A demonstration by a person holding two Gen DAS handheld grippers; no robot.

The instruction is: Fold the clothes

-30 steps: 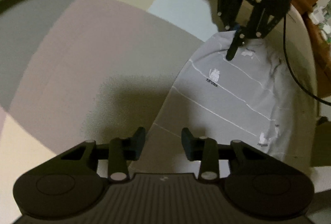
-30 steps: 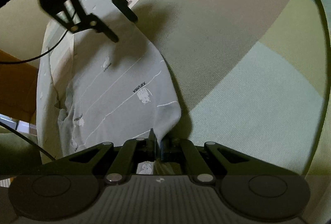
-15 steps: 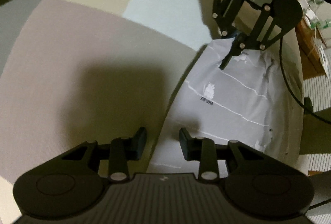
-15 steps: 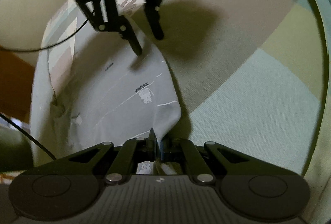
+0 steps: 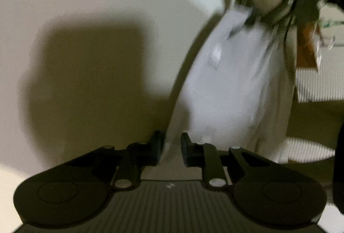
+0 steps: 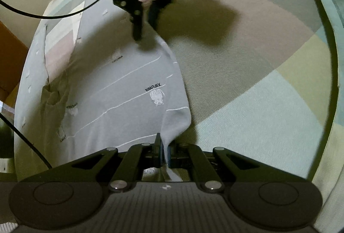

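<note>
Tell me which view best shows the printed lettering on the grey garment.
The right wrist view: the grey garment is sharp there, and its lettering and thin white stripes can be read. The left wrist view shows the same garment motion-blurred, a pale mass with no legible print.

Your left wrist view is smeared w/ motion blur: the grey garment (image 5: 232, 86) has no readable print, and the right gripper (image 5: 253, 17) far right is a streak. Right wrist view is sharp; print on the garment reads clearly. Both are dim, warm-tinted, w/ light from above. Hard dark shadows fall on the patchwork bedcover (image 6: 247, 73), left of centre in the left view. Fisheye bends edges; corners go black.
</note>
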